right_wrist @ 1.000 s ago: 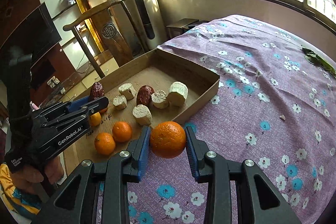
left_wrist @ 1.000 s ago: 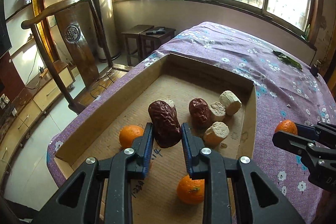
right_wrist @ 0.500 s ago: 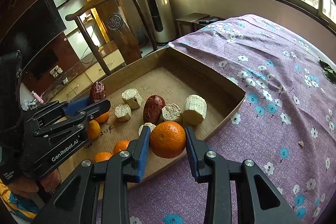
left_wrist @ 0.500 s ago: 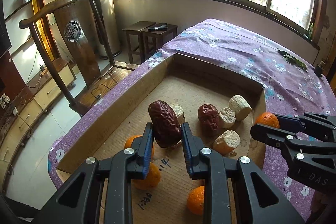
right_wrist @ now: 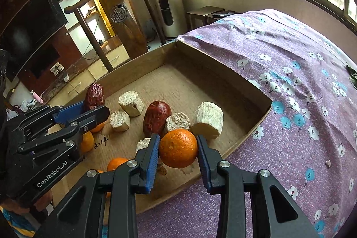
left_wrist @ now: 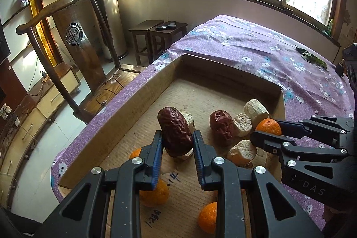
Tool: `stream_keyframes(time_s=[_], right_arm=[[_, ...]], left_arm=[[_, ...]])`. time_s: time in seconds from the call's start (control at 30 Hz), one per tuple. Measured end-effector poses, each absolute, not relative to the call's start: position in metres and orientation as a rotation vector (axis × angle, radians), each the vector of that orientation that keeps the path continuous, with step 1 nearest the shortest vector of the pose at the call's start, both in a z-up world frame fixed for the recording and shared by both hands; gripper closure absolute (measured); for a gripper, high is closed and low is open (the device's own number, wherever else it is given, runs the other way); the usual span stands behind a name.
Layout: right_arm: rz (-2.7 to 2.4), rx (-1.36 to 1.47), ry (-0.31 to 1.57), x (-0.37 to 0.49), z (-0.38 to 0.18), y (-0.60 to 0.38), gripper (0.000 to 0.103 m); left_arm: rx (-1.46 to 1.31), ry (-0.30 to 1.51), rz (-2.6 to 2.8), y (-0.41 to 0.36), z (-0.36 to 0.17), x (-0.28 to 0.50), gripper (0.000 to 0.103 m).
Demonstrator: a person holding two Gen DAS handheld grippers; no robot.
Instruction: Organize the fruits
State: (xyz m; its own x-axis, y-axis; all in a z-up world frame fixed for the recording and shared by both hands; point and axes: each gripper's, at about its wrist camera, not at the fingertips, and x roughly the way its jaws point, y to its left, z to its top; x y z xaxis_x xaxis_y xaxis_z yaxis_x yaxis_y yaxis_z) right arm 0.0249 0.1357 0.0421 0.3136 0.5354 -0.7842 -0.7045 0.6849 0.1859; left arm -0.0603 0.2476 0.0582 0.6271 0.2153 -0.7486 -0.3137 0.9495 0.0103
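A shallow cardboard tray (left_wrist: pixel 142 90) (right_wrist: pixel 252 133) lies on a purple flowered cloth. My left gripper (left_wrist: pixel 176 148) is shut on a wrinkled dark red date (left_wrist: pixel 175 132) and holds it above the tray floor; it also shows in the right wrist view (right_wrist: pixel 93 104). My right gripper (right_wrist: pixel 178 151) is shut on an orange (right_wrist: pixel 178 147) over the tray's right side; it also shows in the left wrist view (left_wrist: pixel 266 129). In the tray lie a second date (left_wrist: pixel 222 127) (right_wrist: pixel 156 117), several pale cut stem pieces (left_wrist: pixel 256 107) (right_wrist: pixel 208 119) and several small oranges (left_wrist: pixel 154 193) (right_wrist: pixel 116 163).
The purple cloth (left_wrist: pixel 256 52) covers a table that ends just left of the tray. A wooden chair (left_wrist: pixel 55 8) and two small stools (left_wrist: pixel 158 30) stand on the floor beyond that edge. A green leaf (left_wrist: pixel 310 58) lies far right on the cloth.
My right gripper has carried the orange left, from above the cloth to over the tray. My left gripper has moved forward over the tray with the date still in it.
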Motion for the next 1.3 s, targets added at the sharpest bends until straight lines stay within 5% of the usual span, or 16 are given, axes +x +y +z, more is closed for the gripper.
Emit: stream_keyframes(time_s=[0.73,0.8,0.87,1.13,1.3], right_arm=[[0.794,-0.248,0.952,0.028,0.033,0.143,0.066],[0.795,-0.235,0.952,0.027,0.034,0.141,0.062],[0.794,-0.213,0.941,0.025,0.038,0.136,0.054],[0.779,-0.174,0.880,0.003,0.057,0.115,0.043],[0.765,-0.143,0.819,-0.021,0.070,0.098,0.023]], left_arm=[[-0.100,0.876,0.303,0.242,0.052,-0.050,0.077],[-0.102,0.877,0.311,0.244,0.052,-0.051,0.068],[-0.115,0.866,0.305,0.245,0.054,-0.052,0.045],[-0.121,0.782,0.338,0.243,0.067,-0.073,0.023],[-0.094,0.716,0.379,0.238,0.075,-0.092,0.021]])
